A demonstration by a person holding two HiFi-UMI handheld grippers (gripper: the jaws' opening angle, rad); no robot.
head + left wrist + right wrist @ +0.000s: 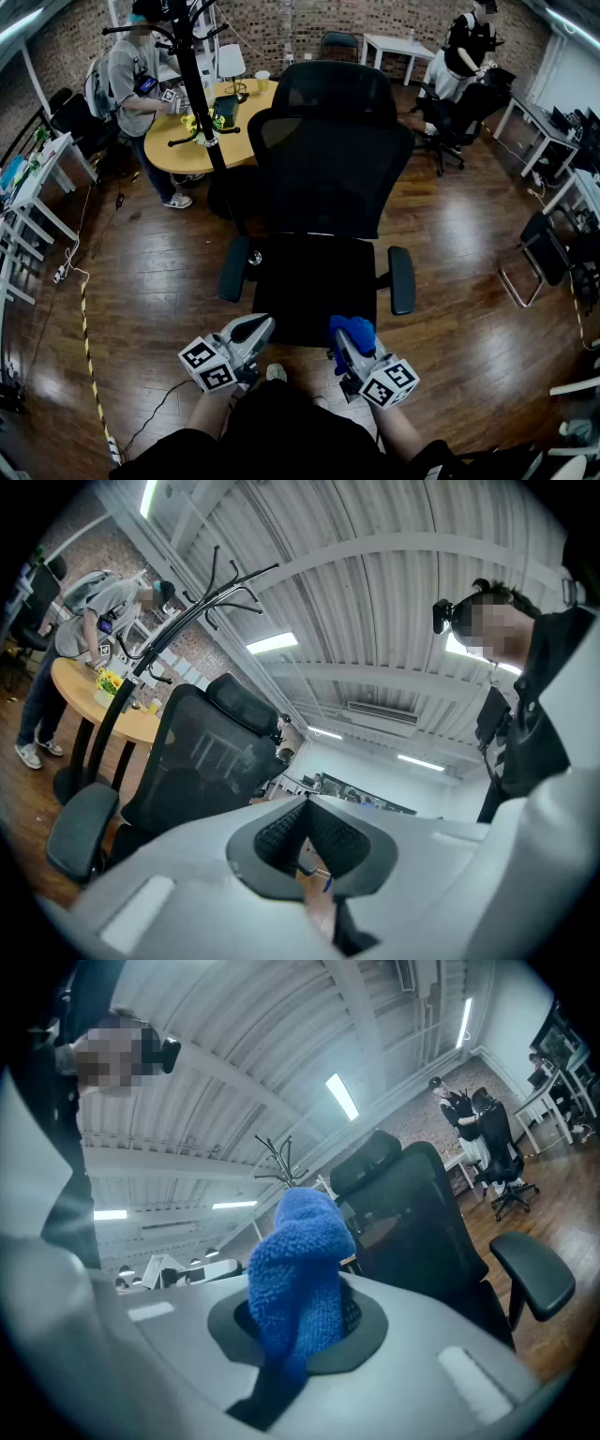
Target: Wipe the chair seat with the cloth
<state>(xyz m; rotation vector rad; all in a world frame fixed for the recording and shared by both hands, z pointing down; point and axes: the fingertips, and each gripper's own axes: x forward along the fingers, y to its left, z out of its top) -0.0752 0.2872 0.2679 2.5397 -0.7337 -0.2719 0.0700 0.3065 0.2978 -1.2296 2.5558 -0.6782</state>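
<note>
A black mesh office chair (pixel 323 159) faces me, its dark seat (pixel 314 281) just beyond both grippers. My right gripper (pixel 343 337) hovers at the seat's front edge, right of centre, shut on a bunched blue cloth (pixel 353 328). In the right gripper view the fluffy cloth (pixel 300 1274) stands up out of the gripper (pixel 302 1324), and the chair (pixel 422 1222) shows behind it. My left gripper (pixel 260 325) is at the seat's front left corner. Its pads meet with nothing between them in the left gripper view (pixel 302 834). Both cameras tilt up toward the ceiling.
The chair's armrests (pixel 233 267) (pixel 401 278) flank the seat. A black coat stand (pixel 192 75) and a round wooden table (pixel 202 127) with a person (pixel 131 84) stand behind left. Another person (pixel 464 47) is back right. White desks (pixel 28 197) line the left; yellow-black tape (pixel 89 356) crosses the wooden floor.
</note>
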